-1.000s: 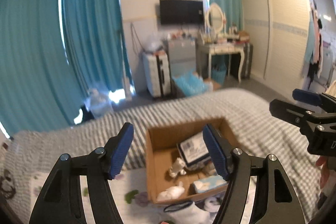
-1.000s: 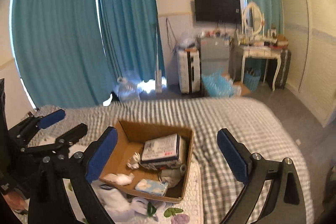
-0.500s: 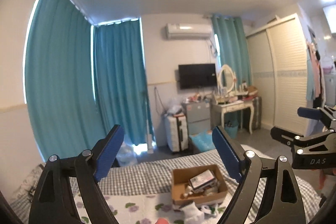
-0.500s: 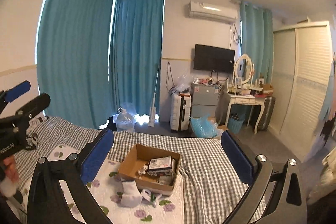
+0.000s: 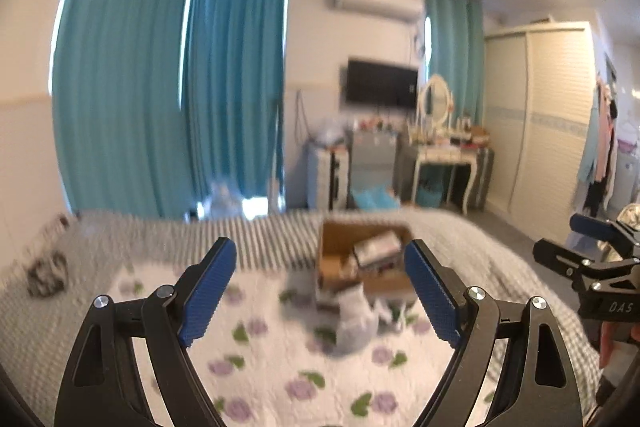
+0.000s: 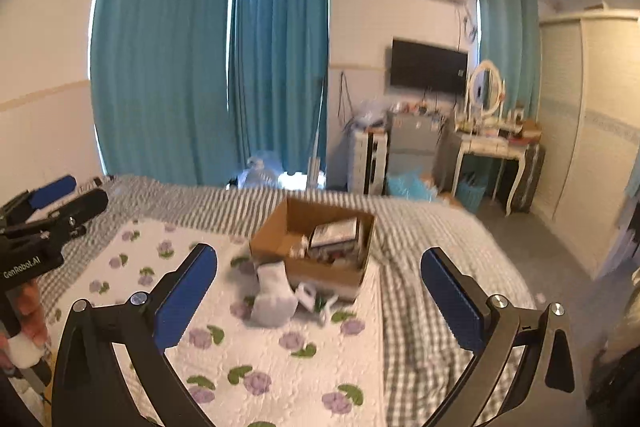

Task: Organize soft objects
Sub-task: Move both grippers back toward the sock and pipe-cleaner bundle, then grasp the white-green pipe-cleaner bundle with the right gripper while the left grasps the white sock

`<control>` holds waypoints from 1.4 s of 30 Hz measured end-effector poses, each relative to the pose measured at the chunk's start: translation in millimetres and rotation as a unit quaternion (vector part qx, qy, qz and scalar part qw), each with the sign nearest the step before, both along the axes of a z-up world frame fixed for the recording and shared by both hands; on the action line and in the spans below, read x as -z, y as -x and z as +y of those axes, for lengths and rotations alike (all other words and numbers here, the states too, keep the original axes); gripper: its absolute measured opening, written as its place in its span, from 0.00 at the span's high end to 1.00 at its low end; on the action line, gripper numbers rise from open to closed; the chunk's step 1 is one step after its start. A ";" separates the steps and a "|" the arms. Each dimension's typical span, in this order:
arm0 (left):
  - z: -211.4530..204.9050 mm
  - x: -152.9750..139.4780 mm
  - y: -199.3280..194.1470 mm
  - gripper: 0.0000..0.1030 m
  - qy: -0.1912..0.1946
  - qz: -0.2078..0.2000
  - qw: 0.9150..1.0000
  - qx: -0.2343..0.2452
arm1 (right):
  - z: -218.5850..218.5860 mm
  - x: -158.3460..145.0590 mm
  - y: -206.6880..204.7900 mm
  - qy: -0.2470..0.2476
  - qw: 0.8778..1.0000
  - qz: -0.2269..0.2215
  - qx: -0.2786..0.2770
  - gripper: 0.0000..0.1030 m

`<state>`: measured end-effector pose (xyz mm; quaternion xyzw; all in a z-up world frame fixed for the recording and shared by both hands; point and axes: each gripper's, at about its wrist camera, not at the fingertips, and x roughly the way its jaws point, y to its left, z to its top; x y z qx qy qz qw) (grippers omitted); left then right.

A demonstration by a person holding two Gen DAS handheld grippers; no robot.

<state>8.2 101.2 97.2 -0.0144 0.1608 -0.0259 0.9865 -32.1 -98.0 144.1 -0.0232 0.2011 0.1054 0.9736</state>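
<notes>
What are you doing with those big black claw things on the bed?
A person is tidying soft things on the bed, one hand-held gripper in each hand. Both the left hand-held gripper and the right hand-held gripper are open and hold nothing, raised over the flowered quilt. A cardboard box with a few items inside sits ahead on the bed. A white sock lies on the quilt just in front of the box, not picked up.
</notes>
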 end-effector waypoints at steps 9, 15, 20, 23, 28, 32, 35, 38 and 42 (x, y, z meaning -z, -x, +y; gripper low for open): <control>-22.9 117.7 -63.4 0.15 0.016 0.121 0.992 0.019 | 0.2 107.4 -78.4 0.000 0.996 0.092 -0.003 0.00; -42.9 182.3 -111.5 0.15 0.010 0.192 0.981 0.035 | 4.7 166.9 -133.4 -0.004 0.989 0.146 -0.018 0.01; -45.9 213.6 -140.5 0.15 0.003 0.230 0.972 0.050 | 17.5 210.7 -179.0 0.006 0.981 0.191 -0.023 0.06; -43.0 225.0 -151.9 0.15 -0.005 0.243 0.969 0.050 | 20.8 236.3 -204.2 0.006 0.977 0.213 -0.021 0.10; -40.0 235.1 -162.8 0.15 -0.002 0.253 0.966 0.054 | 22.7 264.7 -235.8 0.003 0.971 0.238 -0.022 0.25; -52.2 241.5 -170.3 0.15 -0.021 0.258 0.964 0.066 | 23.7 273.4 -247.7 0.020 0.970 0.241 -0.015 0.47; -64.5 245.1 -176.3 0.15 -0.043 0.260 0.962 0.077 | 19.8 274.5 -247.0 0.005 0.970 0.240 -0.031 0.65; -72.0 247.0 -184.8 0.15 -0.048 0.267 0.959 0.080 | 14.8 269.5 -241.2 0.010 0.972 0.231 -0.031 0.67; -80.6 250.9 -200.3 0.15 -0.063 0.271 0.958 0.065 | 4.2 261.8 -233.6 0.017 0.975 0.218 -0.029 0.68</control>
